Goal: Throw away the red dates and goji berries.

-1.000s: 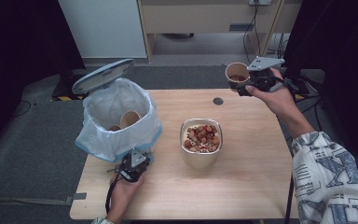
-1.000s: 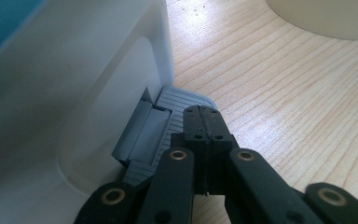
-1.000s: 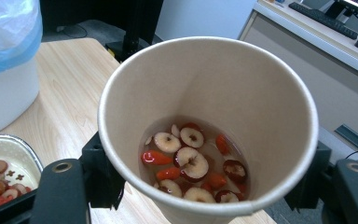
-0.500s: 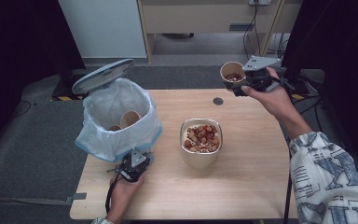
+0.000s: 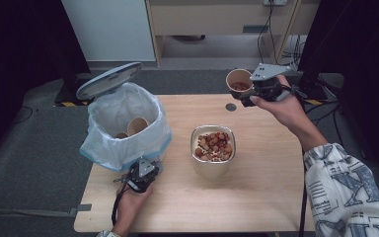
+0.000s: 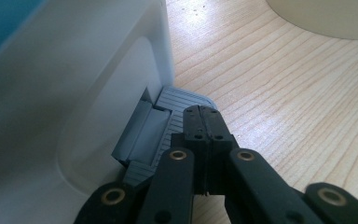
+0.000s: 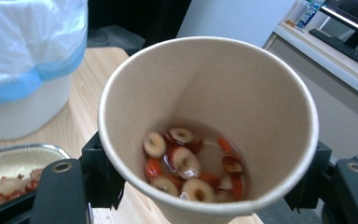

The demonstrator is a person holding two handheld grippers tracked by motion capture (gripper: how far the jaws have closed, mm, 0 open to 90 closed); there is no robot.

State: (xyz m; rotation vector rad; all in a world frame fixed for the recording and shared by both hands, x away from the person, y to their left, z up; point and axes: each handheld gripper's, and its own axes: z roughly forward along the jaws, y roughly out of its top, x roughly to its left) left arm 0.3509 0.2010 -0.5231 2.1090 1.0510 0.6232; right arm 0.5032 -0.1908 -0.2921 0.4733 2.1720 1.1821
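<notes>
My right gripper (image 5: 244,93) is shut on a brown paper cup (image 5: 239,80) and holds it in the air over the table's far right edge. In the right gripper view the paper cup (image 7: 242,88) stands upright between the jaws of the right gripper (image 7: 205,189), with red and white fruit slices (image 7: 186,161) in a little liquid at its bottom. My left gripper (image 5: 146,172) is shut, and its tips (image 6: 203,122) rest on the grey foot pedal (image 6: 177,105) of a white bin (image 5: 128,129). The bin's lid (image 5: 109,79) stands up.
The bin has a blue-edged plastic liner and holds two used paper cups (image 5: 137,125). A metal bowl (image 5: 212,164) of the same fruit slices sits mid-table. A small dark round mark (image 5: 231,106) lies on the wood below the held cup.
My right hand has carried the cup a little to the left, toward the table's middle. The left hand, the bin and the bowl have stayed put.
</notes>
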